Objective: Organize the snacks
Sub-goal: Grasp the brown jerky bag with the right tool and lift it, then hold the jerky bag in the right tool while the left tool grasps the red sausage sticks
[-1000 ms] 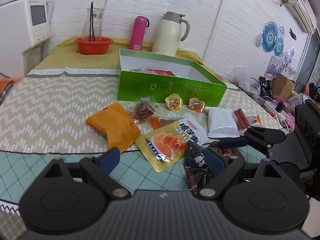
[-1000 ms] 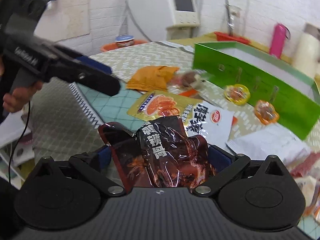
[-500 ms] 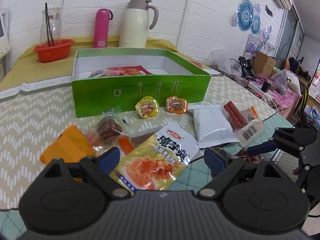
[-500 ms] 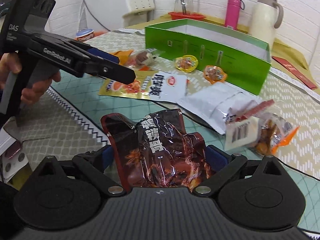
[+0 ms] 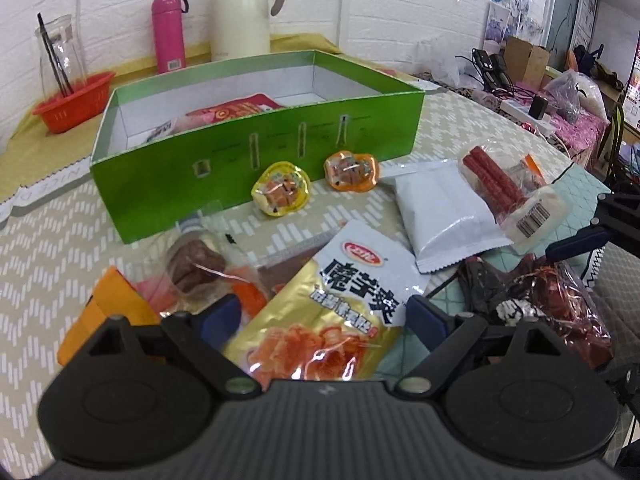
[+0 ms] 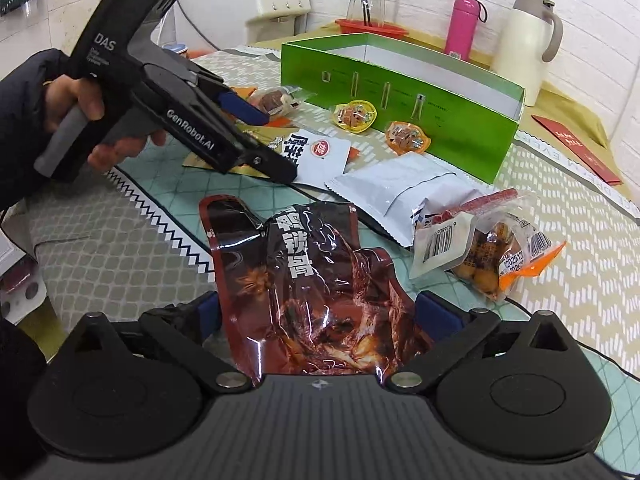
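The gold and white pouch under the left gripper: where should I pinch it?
Pinch the gold and white pouch across its near gold end, coming down from the near side. It lies flat, and the open left gripper already straddles that end.

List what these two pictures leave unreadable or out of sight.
- Green box contents: left wrist view shows only part of a red packet; the front wall hides the rest. Right wrist view shows none.
- Dark packet: its lower end is behind the right claw body, so the grip stays unclear.
- Gold packet: bottom is hidden by the left claw body.
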A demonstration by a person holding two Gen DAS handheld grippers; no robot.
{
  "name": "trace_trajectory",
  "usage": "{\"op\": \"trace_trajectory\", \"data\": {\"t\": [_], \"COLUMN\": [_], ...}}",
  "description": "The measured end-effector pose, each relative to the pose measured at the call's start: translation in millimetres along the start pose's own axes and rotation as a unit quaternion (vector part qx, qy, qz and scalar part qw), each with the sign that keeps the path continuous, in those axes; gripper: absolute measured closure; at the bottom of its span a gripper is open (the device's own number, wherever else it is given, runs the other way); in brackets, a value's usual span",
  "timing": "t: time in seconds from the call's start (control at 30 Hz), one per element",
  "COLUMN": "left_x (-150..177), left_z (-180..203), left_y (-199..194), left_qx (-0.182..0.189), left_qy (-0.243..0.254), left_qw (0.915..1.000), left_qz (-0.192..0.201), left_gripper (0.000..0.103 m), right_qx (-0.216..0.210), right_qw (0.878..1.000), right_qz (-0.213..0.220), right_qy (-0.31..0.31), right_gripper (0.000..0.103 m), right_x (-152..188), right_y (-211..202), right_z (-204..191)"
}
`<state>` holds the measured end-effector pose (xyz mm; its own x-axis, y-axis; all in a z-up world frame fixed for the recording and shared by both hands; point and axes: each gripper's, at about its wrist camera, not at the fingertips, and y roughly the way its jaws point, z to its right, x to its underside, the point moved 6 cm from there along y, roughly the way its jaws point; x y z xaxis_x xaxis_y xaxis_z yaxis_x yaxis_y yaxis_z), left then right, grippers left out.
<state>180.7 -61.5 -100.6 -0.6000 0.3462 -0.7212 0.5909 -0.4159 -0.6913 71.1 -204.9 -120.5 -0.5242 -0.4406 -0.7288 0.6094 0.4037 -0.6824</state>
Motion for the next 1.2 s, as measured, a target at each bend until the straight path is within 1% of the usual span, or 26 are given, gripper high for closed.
{"op": "trace_trajectory", "data": {"t": [0.07,0.13,0.2,0.3,0.4,0.43,0.47,0.5,0.53,0.57,0.6,0.63,0.67,0.7,0.73,0.77,0.8,0.83,0.87,0.9,0.93,0.97,1.03,1.07,1.17,1.2], "left_x": [3.4,6.6,9.1,11.3,17.2,18.9,19.5,19.1,18.3,17.9,17.4,16.8,16.6,17.0,17.5,17.4,16.1,15.1,13.6,11.2,9.3,7.9,8.5,9.9,14.4,15.1], "left_z": [6.2,10.0,10.2,6.4,7.6,9.1,10.6,11.2,10.5,10.6,10.7,10.7,11.5,13.1,14.6,15.2,13.9,13.5,12.7,11.0,12.1,13.5,14.9,15.1,14.5,14.2], "left_y": [-4.7,-8.3,-10.8,-14.0,-19.8,-21.6,-23.7,-25.6,-25.8,-27.1,-27.4,-27.2,-27.1,-27.1,-26.6,-25.7,-22.9,-21.0,-19.5,-17.6,-16.9,-17.2,-20.7,-22.5,-24.8,-24.8], "left_qx": [0.017,0.025,0.033,0.033,0.034,0.03,0.022,0.02,0.028,0.039,0.047,0.047,0.045,0.045,0.048,0.047,0.035,0.03,0.029,0.03,0.038,0.041,0.044,0.053,0.067,0.064], "left_qy": [0.008,0.014,0.009,-0.003,0.002,0.009,0.017,0.017,0.004,-0.009,-0.018,-0.024,-0.023,-0.019,-0.019,-0.022,-0.027,-0.029,-0.036,-0.048,-0.052,-0.053,-0.054,-0.053,-0.061,-0.064], "left_qw": [0.9998,0.9995,0.9994,0.9994,0.9994,0.9995,0.9996,0.9997,0.9996,0.9992,0.9987,0.9986,0.9987,0.9988,0.9986,0.9986,0.9989,0.9989,0.9986,0.998,0.9976,0.9975,0.9973,0.997,0.9958,0.9958], "left_qz": [-0.006,-0.009,-0.009,-0.01,-0.01,-0.008,-0.004,-0.001,-0.003,0.0,0.0,0.0,0.001,0.003,0.006,0.01,0.017,0.023,0.026,0.028,0.026,0.023,0.021,0.019,0.015,0.017], "left_gripper": [0.016,0.016,0.016,0.016,0.016,0.026,0.05,0.051,0.055,0.064,0.065,0.065,0.065,0.065,0.061,0.053,0.052,0.052,0.052,0.055,0.07,0.073,0.076,0.076,0.075,0.073], "right_qx": [0.0,0.0,-0.001,0.003,0.006,0.005,0.0,-0.003,-0.004,-0.001,0.0,-0.008,-0.014,-0.012,-0.006,-0.001,0.006,0.01,0.007,0.017,0.018,0.023,0.032,0.025,0.031,0.031], "right_qw": [1.0,1.0,1.0,1.0,1.0,1.0,1.0,1.0,1.0,1.0,0.999,0.999,0.999,0.999,0.999,0.999,0.999,0.999,0.998,0.998,0.998,0.998,0.997,0.997,0.997,0.997], "right_qz": [0.005,0.008,0.009,0.01,0.009,0.009,0.016,0.02,0.023,0.027,0.03,0.028,0.03,0.032,0.031,0.032,0.033,0.038,0.05,0.048,0.043,0.042,0.043,0.048,0.057,0.059], "right_qy": [-0.001,0.0,-0.002,-0.01,-0.01,-0.009,-0.005,0.001,0.009,0.012,0.013,0.019,0.028,0.022,0.005,-0.009,-0.017,-0.024,-0.036,-0.036,-0.034,-0.038,-0.053,-0.053,-0.045,-0.038], "right_gripper": [0.0,0.0,0.0,0.0,0.0,0.0,0.0,0.0,0.0,0.0,0.0,0.0,0.0,0.0,0.0,0.0,0.0,0.0,0.019,0.019,0.019,0.019,0.022,0.042,0.044,0.044], "right_x": [-2.1,-4.1,-5.8,-7.8,-5.6,-4.6,-4.5,-5.2,-6.3,-8.0,-9.1,-9.7,-10.4,-11.9,-12.8,-13.5,-14.0,-14.7,-17.2,-18.8,-19.9,-19.9,-20.1,-20.5,-24.5,-25.5], "right_y": [2.1,5.0,5.4,2.5,1.8,3.2,4.0,6.0,8.2,10.4,11.7,13.3,12.8,9.6,7.2,4.6,3.5,1.8,-1.4,-1.8,0.2,1.8,1.1,-2.3,-10.6,-11.9], "right_z": [-0.2,1.0,1.8,1.3,3.5,4.5,6.0,7.5,8.8,8.2,6.8,5.1,3.7,-0.2,-4.3,-7.9,-10.0,-11.8,-15.3,-16.3,-17.1,-18.1,-21.9,-23.1,-20.0,-17.8]}}
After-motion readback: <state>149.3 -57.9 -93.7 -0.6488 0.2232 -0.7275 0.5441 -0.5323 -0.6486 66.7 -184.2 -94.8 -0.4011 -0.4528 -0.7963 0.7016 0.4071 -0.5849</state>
